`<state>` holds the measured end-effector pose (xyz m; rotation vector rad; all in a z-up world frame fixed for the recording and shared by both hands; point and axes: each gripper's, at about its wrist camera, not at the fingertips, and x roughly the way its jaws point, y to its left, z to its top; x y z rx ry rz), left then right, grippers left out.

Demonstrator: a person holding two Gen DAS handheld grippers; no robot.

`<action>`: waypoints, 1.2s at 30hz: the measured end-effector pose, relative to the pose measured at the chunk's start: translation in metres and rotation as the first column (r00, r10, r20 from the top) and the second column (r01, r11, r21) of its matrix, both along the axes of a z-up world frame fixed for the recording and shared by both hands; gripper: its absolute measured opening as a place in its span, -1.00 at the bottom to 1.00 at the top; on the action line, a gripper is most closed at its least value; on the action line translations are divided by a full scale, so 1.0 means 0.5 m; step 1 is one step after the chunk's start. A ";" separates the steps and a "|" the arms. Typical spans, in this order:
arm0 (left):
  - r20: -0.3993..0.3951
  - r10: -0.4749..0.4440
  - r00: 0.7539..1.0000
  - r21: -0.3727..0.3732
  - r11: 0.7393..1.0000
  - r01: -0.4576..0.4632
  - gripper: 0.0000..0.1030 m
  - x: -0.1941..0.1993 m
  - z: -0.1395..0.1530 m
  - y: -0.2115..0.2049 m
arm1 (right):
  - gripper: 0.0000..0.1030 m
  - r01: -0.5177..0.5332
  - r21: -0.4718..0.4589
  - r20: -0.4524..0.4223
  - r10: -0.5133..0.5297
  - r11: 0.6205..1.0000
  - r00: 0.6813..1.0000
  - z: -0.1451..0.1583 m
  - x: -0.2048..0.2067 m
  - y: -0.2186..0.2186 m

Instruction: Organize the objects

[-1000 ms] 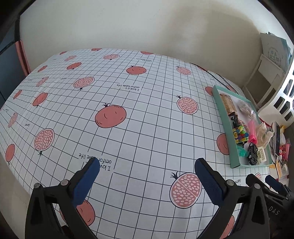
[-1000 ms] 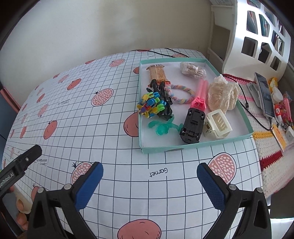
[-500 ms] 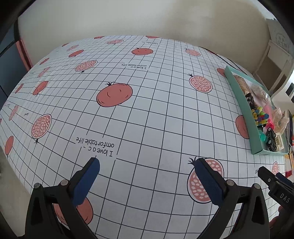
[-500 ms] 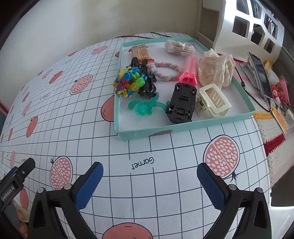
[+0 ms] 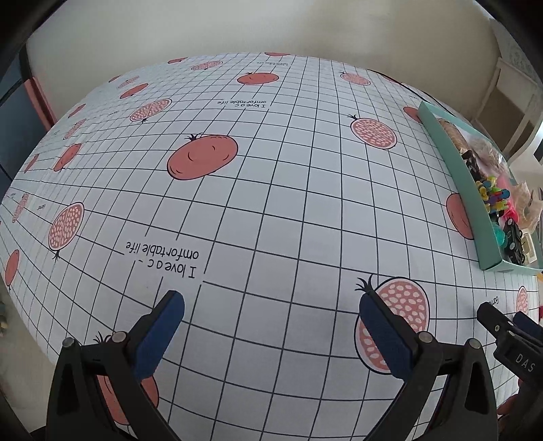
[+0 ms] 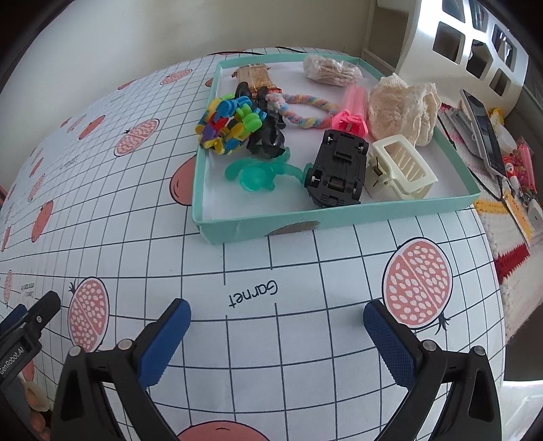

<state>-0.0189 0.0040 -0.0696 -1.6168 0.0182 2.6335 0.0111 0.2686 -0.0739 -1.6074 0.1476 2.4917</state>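
A teal tray (image 6: 339,217) sits on the pomegranate-print cloth ahead of my right gripper (image 6: 276,313), which is open and empty a short way before the tray's near wall. Inside lie an upturned black toy car (image 6: 337,169), a cream plastic basket (image 6: 400,166), a green translucent toy (image 6: 258,171), a ball of coloured clips (image 6: 227,123), a pastel rope ring (image 6: 305,108), a pink piece (image 6: 351,118) and a cream mesh bundle (image 6: 404,105). My left gripper (image 5: 271,305) is open over bare cloth, with the teal tray (image 5: 471,190) far to its right.
A white lattice shelf (image 6: 468,37) stands behind the tray at the right. A phone (image 6: 482,129) and small items lie on a crocheted mat (image 6: 509,257) past the table's right edge. A wall (image 5: 237,30) bounds the far side of the table.
Both grippers have dropped lower and moved forward over the cloth. The tray now looms larger and nearer in the right wrist view. Both stay open.
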 end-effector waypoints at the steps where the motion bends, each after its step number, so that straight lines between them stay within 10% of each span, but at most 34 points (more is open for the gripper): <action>1: 0.003 -0.002 1.000 -0.001 1.000 0.002 0.99 0.000 -0.002 0.000 | 1.00 -0.003 0.004 -0.001 0.003 1.000 1.000 0.000 0.000 -0.001; 36: -0.051 0.013 0.999 -0.015 1.000 -0.014 1.00 0.012 -0.017 -0.004 | 1.00 -0.013 0.030 -0.078 0.016 0.999 0.997 -0.011 0.002 -0.016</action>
